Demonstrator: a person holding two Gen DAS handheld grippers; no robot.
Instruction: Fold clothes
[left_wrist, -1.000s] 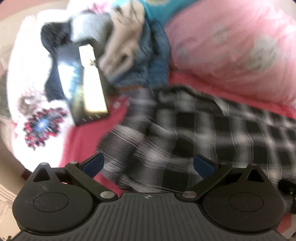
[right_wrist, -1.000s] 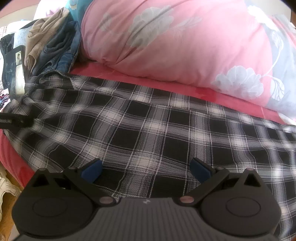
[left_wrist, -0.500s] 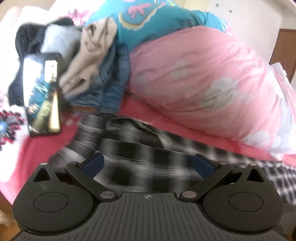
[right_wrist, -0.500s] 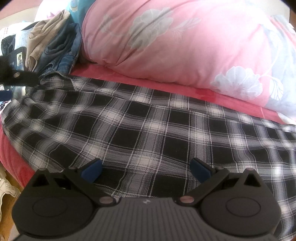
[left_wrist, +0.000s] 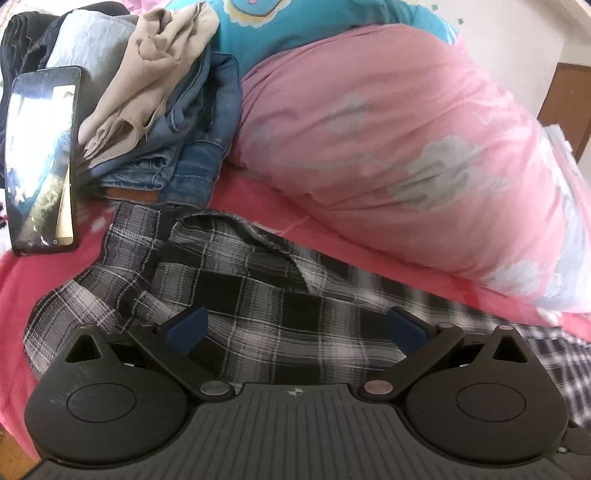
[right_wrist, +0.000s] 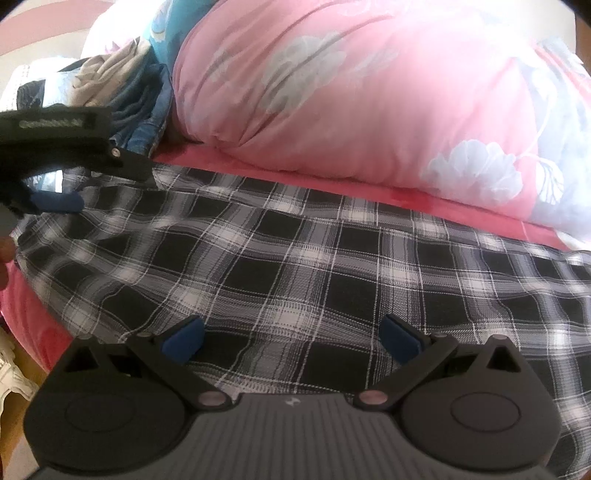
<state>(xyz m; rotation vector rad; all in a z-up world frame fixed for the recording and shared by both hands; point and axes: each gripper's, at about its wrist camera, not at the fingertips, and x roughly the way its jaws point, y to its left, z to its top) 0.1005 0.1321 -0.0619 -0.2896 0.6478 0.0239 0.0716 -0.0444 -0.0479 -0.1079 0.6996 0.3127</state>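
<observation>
Now, far to the left, a black phone with a shiny screen (left_wrist: 40, 158) lies on the pink-red bed sheet (left_wrist: 44, 266), partly leaning on the pile of clothes behind it. Just beside it sits that pile: a crumpled beige cloth (left_wrist: 155, 70) on top of folded blue jeans (left_wrist: 192, 147).

Below the pile, the black and white checked shirt (left_wrist: 258, 295) is spread out on the bed. Its collar end is a bit rumpled near the jeans. The left gripper (left_wrist: 295, 328) hangs over this end with its two blue pads far apart, and nothing is between them.

Further right, the shirt lies flat across the bed (right_wrist: 332, 266). The right gripper (right_wrist: 291, 338) is over the middle of it, pads wide apart too, holding nothing. In its view, the left gripper (right_wrist: 74, 184) shows at the left edge.

Behind the shirt, to the right, a big puffy pink quilt with pale flowers (right_wrist: 369, 96) is bunched up.
</observation>
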